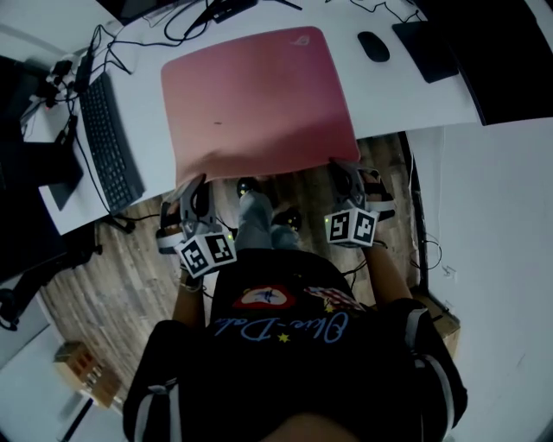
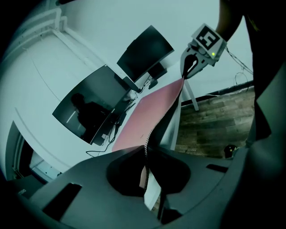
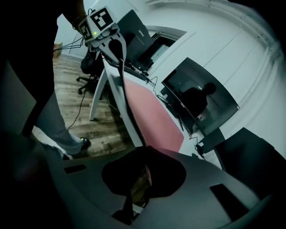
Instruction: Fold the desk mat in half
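The pink desk mat [image 1: 259,99] lies on the white desk [image 1: 415,99], with its near edge raised off the desk front. My left gripper [image 1: 193,186] is shut on the mat's near left corner, and my right gripper [image 1: 346,170] is shut on the near right corner. In the left gripper view, the mat's edge [image 2: 154,127] runs from my closed left gripper [image 2: 145,152] up to the right gripper [image 2: 194,62]. In the right gripper view, the mat [image 3: 154,118] leaves my closed right gripper [image 3: 144,150] and stretches to the left gripper [image 3: 111,47].
A black keyboard [image 1: 108,142] lies left of the mat and a mouse [image 1: 373,46] right of it. Dark monitors [image 2: 96,109] stand at the desk's back, with cables [image 1: 199,13] behind the mat. The person's legs [image 1: 257,216] stand on the wooden floor [image 1: 104,276].
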### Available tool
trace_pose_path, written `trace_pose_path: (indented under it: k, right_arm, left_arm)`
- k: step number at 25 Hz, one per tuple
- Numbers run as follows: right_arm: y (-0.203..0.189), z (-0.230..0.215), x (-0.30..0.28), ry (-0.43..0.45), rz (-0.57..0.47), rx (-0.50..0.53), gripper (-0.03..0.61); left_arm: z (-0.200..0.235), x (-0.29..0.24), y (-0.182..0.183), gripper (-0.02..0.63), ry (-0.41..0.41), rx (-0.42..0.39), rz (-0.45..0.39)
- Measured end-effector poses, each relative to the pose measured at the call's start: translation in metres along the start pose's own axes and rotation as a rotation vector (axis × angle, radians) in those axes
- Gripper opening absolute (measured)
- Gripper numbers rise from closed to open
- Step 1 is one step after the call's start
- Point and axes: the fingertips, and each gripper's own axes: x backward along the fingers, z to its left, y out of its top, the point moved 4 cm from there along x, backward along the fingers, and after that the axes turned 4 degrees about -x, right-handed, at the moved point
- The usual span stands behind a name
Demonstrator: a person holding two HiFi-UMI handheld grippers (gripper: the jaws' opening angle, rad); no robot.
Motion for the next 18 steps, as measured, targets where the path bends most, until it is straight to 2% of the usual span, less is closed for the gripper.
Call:
trace_pose_path:
  k: [11, 18]
  right_arm:
    - [0.037, -0.066, -0.024, -0.113, -0.008, -0.064, 0.012]
    - [0.058, -0.101, -0.05, -0.167, 0.012, -0.053, 0.012]
  left_arm:
    - [0.056, -0.038, 0.01, 0.017, -0.007, 0.033, -0.061]
    - [0.09, -0.068, 0.012, 0.017, -0.019, 0.055, -0.104]
